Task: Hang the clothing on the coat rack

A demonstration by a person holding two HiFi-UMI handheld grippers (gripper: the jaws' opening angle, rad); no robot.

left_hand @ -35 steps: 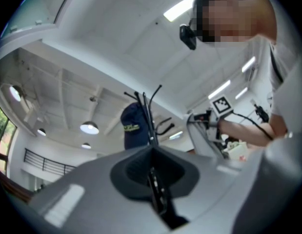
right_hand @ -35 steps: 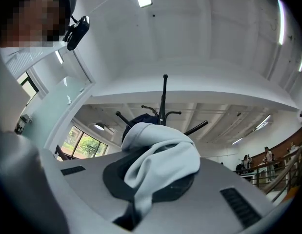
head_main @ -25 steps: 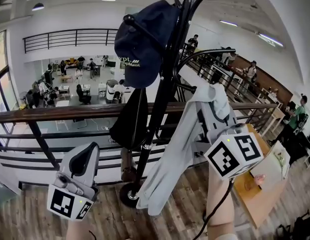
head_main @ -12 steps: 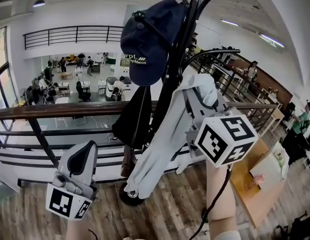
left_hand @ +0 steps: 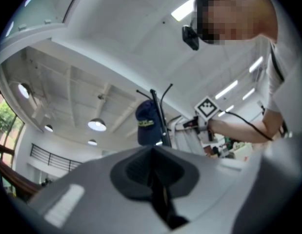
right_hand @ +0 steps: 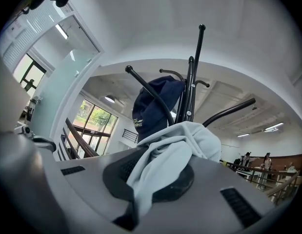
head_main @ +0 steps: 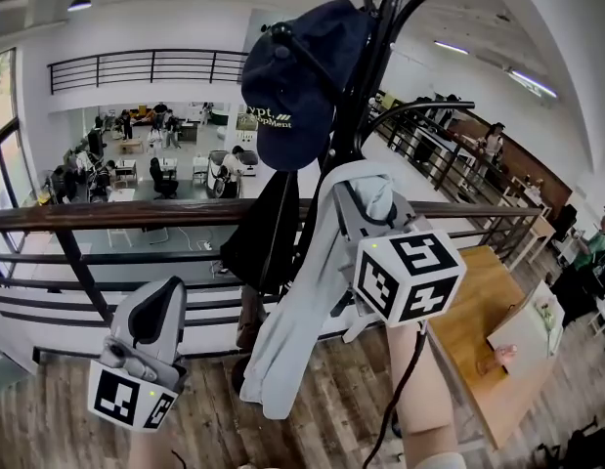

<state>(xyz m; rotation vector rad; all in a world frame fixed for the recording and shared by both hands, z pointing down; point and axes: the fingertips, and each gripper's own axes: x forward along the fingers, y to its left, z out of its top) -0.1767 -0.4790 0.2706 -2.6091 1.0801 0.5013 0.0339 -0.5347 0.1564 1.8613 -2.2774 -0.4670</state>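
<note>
A black coat rack (head_main: 353, 130) rises at the centre of the head view. A navy cap (head_main: 297, 71) hangs from one of its upper hooks, and a dark garment (head_main: 261, 237) hangs lower on its left side. My right gripper (head_main: 366, 203) is shut on a pale grey-blue garment (head_main: 287, 335), whose length dangles beside the pole, just under a curved hook (head_main: 419, 108). In the right gripper view the garment (right_hand: 163, 165) bunches between the jaws, with the cap (right_hand: 153, 108) and pole (right_hand: 190, 94) close ahead. My left gripper (head_main: 157, 311) is low on the left, shut and empty, away from the rack.
A wooden handrail (head_main: 116, 218) with dark bars crosses behind the rack, above an open hall with people far below. A wooden table (head_main: 478, 345) stands on the right. The rack's round base (head_main: 240, 369) rests on plank flooring.
My right gripper has carried the pale garment left and nearer the rack pole; the hanging cloth swung left with it. The left gripper has stayed in place.
</note>
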